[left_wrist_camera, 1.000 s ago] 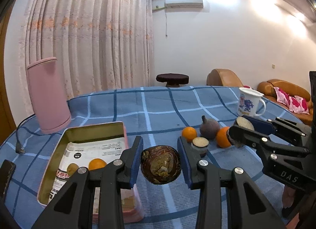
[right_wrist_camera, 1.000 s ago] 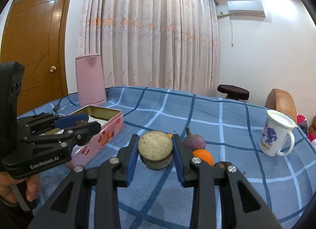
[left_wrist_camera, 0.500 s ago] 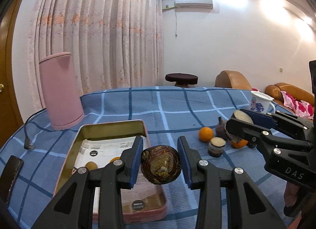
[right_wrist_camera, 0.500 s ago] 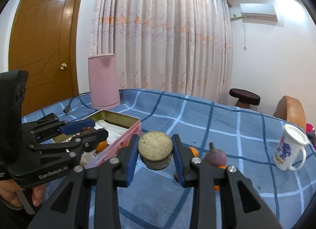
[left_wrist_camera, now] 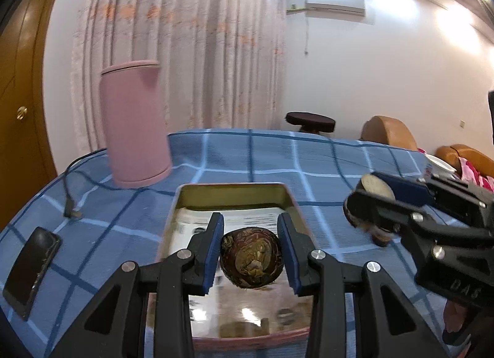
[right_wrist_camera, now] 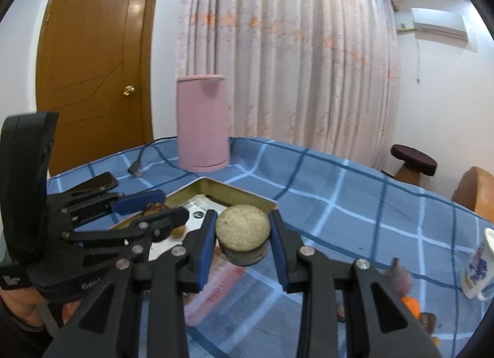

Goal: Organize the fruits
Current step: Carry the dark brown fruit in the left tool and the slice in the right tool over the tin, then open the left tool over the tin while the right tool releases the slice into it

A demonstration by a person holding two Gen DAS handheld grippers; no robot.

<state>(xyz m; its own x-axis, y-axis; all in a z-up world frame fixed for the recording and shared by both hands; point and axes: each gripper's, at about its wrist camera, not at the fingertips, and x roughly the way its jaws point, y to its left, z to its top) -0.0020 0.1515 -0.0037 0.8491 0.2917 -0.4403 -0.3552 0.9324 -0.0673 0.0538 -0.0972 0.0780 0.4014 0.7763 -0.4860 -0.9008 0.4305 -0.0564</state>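
My left gripper [left_wrist_camera: 250, 253] is shut on a dark brown round fruit [left_wrist_camera: 250, 261] and holds it above the open pink tin box [left_wrist_camera: 234, 191]. My right gripper [right_wrist_camera: 242, 242] is shut on a cut fruit half with a pale flat face [right_wrist_camera: 242, 233], held beside the tin box [right_wrist_camera: 244, 199] at its right edge. The right gripper shows in the left wrist view [left_wrist_camera: 370, 203]. The left gripper shows in the right wrist view [right_wrist_camera: 154, 212]. A purple fruit [right_wrist_camera: 399, 277] and an orange [right_wrist_camera: 412, 304] lie on the cloth at lower right.
A pink cylinder [left_wrist_camera: 136, 123] stands at the back left with a cable [left_wrist_camera: 72, 191] beside it. A black phone [left_wrist_camera: 29, 271] lies at the left edge. A white mug [right_wrist_camera: 478, 265] stands at the far right. The blue checked cloth [left_wrist_camera: 278, 157] covers the table.
Both grippers have moved left with their fruits. The left gripper now hangs over the tin box, and the right gripper has come up beside the box. The loose fruits have dropped out to the right.
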